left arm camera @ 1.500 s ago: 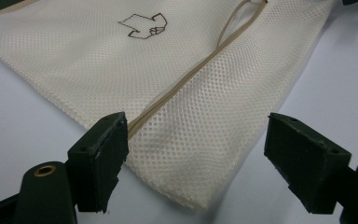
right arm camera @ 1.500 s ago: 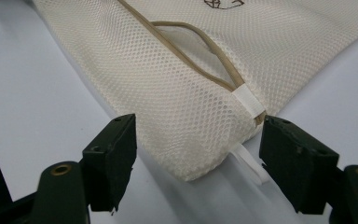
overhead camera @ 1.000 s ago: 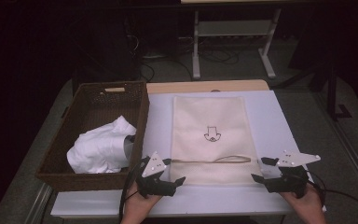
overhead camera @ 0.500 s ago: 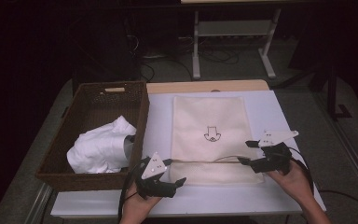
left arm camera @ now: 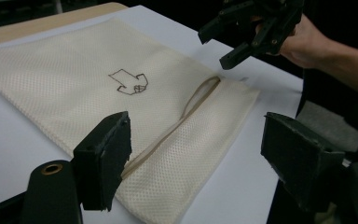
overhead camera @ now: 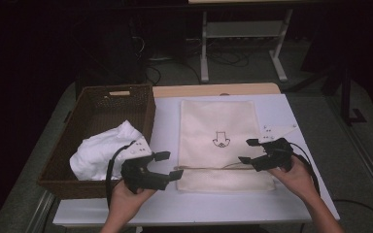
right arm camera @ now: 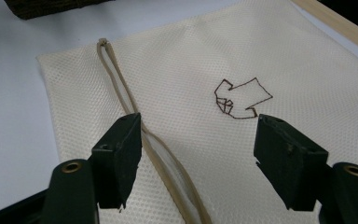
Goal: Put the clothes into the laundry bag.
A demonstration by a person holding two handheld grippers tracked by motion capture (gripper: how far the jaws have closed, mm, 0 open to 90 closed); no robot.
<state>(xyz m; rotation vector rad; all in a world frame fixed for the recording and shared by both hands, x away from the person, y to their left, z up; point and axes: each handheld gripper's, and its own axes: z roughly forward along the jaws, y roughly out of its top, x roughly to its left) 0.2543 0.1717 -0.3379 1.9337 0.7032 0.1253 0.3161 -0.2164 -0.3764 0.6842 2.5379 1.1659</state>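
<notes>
So the cream mesh bag (overhead camera: 222, 145) is lying flat on the white table (overhead camera: 165, 131), just right of the wicker basket (overhead camera: 102, 121) with the white cloth (overhead camera: 102, 153) in it. Both grippers hang over its zipper (right arm camera: 121, 86) end. The left gripper (overhead camera: 167, 167) is wide open and empty, and the right gripper (overhead camera: 246, 151) is also spread wide with nothing between its jaws, which just eased a touch narrower.

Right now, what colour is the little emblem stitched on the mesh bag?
Dark brown outline on the cream mesh bag; the emblem shows best in the right gripper view.
</notes>
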